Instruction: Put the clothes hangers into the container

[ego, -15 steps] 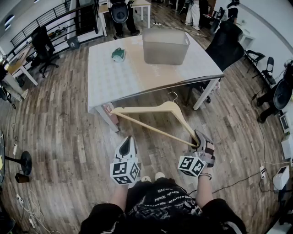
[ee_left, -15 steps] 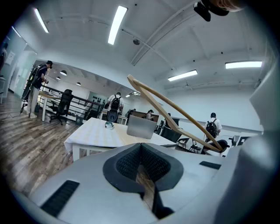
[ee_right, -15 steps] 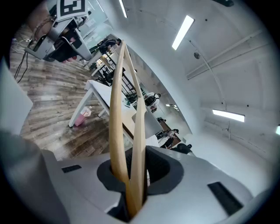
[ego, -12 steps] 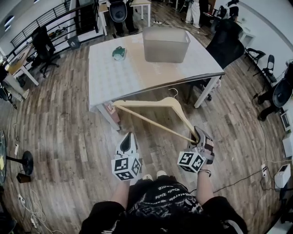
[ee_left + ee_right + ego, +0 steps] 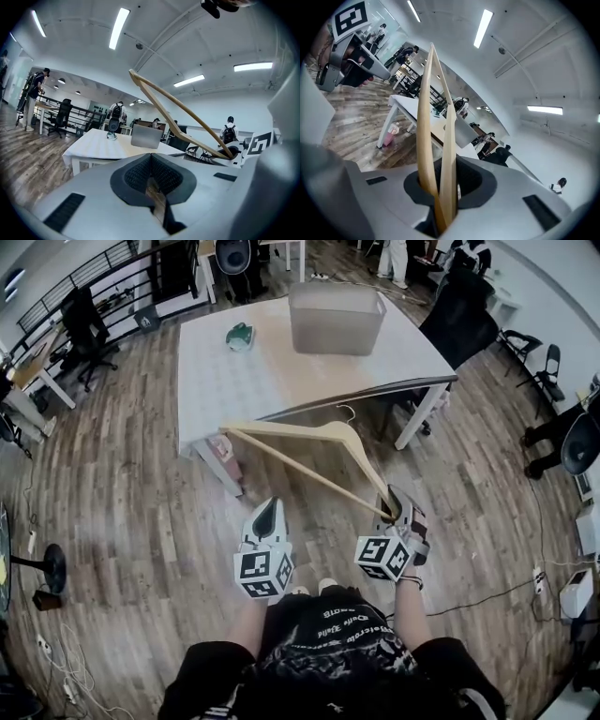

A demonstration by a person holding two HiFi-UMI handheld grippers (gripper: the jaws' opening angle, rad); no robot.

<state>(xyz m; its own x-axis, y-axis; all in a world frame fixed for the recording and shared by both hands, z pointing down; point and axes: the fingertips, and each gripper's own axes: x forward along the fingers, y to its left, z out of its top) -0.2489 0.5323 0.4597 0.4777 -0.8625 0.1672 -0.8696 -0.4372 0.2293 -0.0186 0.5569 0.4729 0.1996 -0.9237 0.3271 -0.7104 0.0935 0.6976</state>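
Note:
A wooden clothes hanger (image 5: 309, 463) hangs in the air over the floor, short of the white table (image 5: 225, 381). My right gripper (image 5: 395, 512) is shut on one end of it, where arm and bar meet. In the right gripper view the hanger (image 5: 424, 117) rises straight out of the jaws of that gripper (image 5: 443, 190). My left gripper (image 5: 267, 514) is to the left of it, shut and holding nothing; its own view (image 5: 152, 180) shows the hanger (image 5: 178, 108) passing to its right. The grey translucent container (image 5: 336, 317) stands at the table's far side.
A small green object (image 5: 241, 336) lies on the table left of the container. A pink item (image 5: 221, 448) sits on the floor by the near table leg. Black office chairs (image 5: 461, 315), desks and several people surround the table.
Both grippers and the hanger have moved a little forward toward the table. The right gripper's hold on the hanger is unchanged.

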